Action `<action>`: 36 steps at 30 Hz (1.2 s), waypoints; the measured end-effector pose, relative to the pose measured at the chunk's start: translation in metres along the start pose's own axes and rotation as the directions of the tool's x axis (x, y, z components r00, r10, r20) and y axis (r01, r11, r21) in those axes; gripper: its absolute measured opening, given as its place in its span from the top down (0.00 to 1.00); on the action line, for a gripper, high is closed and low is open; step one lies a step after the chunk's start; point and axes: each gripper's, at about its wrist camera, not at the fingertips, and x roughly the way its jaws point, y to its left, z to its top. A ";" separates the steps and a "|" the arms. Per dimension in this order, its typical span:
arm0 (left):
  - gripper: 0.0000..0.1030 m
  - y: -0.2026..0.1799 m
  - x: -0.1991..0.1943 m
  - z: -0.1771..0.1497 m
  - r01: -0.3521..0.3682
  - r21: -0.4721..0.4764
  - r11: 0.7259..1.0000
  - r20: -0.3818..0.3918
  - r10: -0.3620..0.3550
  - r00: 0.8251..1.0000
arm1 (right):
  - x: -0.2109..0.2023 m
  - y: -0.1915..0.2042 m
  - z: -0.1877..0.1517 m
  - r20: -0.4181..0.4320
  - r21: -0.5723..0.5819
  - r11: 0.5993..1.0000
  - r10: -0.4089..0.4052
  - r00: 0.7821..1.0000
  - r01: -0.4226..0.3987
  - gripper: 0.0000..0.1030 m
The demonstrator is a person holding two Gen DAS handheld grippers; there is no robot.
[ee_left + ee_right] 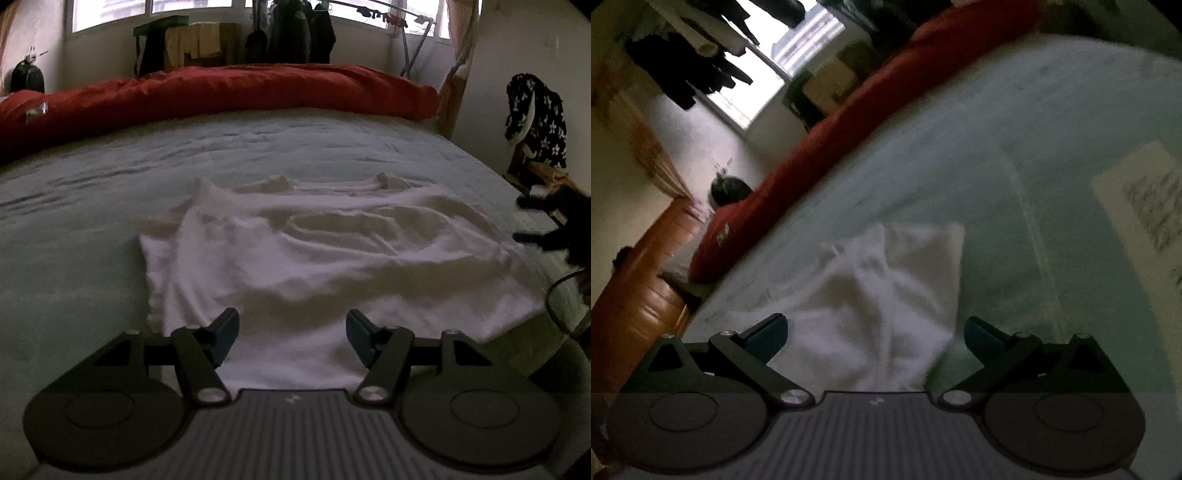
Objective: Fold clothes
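Note:
A white garment (314,251) lies spread and wrinkled on the pale bed sheet (92,229). My left gripper (291,332) hovers over its near hem, jaws open, with nothing pinched between the pads. In the left wrist view my right gripper (532,221) shows as a dark shape at the garment's right edge. The right wrist view is tilted: the white garment (882,302) lies ahead of my right gripper (875,332), whose jaws stand wide open above the cloth without gripping it.
A red duvet (221,92) is bunched along the bed's far side. A patterned dark garment (535,118) hangs on a chair at right. A drying rack (406,33) and hanging clothes stand by the windows. A sheet of paper (1145,206) lies on the bed.

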 end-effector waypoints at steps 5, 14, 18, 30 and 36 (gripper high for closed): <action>0.32 -0.008 0.006 0.010 0.043 -0.018 0.999 0.019 -0.043 0.999 | 0.011 0.032 0.010 0.017 -0.021 0.996 0.085 0.996 -0.084 0.00; 0.27 0.003 0.025 -0.029 0.147 -0.155 0.977 -0.047 -0.156 0.987 | 0.016 0.070 -0.058 -0.084 -0.226 0.974 -0.039 0.996 0.019 0.00; 0.25 0.014 0.011 -0.018 0.167 -0.202 0.965 -0.006 -0.172 0.985 | 0.004 0.087 -0.069 -0.079 -0.276 0.961 -0.040 0.996 0.017 0.00; 0.20 0.080 0.040 -0.003 0.152 -0.368 0.917 0.025 -0.154 0.988 | 0.023 0.121 -0.098 -0.175 -0.372 0.928 -0.061 0.983 -0.009 0.00; 0.20 0.087 0.017 0.007 0.165 -0.352 0.921 0.074 -0.148 0.986 | 0.035 0.118 -0.118 -0.188 -0.460 0.888 -0.127 0.974 0.027 0.00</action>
